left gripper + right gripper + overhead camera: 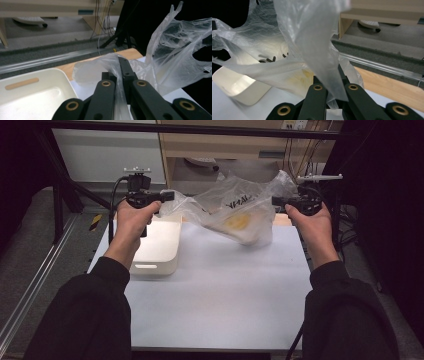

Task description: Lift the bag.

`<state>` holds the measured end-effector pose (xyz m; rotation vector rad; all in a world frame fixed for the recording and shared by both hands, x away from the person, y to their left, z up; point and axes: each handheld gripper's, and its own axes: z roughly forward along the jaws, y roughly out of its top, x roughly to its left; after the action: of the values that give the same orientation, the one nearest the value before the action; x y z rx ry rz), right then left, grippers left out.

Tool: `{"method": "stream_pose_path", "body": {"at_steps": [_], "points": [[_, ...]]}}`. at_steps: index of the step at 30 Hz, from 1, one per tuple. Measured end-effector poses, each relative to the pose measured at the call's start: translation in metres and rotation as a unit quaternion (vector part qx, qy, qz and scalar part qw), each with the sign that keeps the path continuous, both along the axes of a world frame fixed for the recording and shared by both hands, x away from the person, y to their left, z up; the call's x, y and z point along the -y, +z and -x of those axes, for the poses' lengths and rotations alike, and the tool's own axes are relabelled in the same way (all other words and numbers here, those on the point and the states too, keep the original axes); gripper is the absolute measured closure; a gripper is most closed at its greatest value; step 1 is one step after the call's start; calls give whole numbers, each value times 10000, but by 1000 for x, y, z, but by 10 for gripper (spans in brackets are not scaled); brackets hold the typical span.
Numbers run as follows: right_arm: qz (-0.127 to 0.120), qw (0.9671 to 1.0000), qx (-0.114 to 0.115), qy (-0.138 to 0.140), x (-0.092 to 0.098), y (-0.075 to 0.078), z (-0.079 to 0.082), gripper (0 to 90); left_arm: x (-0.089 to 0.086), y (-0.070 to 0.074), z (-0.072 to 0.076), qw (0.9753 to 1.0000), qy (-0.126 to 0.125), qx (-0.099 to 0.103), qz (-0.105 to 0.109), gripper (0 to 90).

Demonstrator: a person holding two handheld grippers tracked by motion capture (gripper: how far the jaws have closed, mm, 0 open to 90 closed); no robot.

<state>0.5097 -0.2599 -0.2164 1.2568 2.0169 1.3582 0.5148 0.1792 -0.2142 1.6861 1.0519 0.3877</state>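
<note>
We are in what looks like a lab or test room: our left gripper [167, 196] works at a white table [215, 290] ringed by a black metal frame [190, 128], with loose cables [300, 150] and pale wood shelving [220, 145] beyond it on grey carpet [50, 37].

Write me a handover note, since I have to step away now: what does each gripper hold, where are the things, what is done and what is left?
Left gripper: shut on one edge of the plastic bag.
Right gripper: shut on the opposite edge.
The bag hangs stretched between them above the white table, with a yellowish item inside.
The cream tray sits at the table's left.
Done: bag lifted.
Left: probably setting it down or emptying it.
</note>
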Motion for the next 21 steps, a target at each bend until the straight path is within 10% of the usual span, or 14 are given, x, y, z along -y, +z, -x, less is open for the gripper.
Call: {"method": "stream_pose_path", "body": {"at_steps": [21], "points": [[73,9991,-222,359,10,-35,30,900,-10,-56,54,9968,-539,-343,-482,900]]}}
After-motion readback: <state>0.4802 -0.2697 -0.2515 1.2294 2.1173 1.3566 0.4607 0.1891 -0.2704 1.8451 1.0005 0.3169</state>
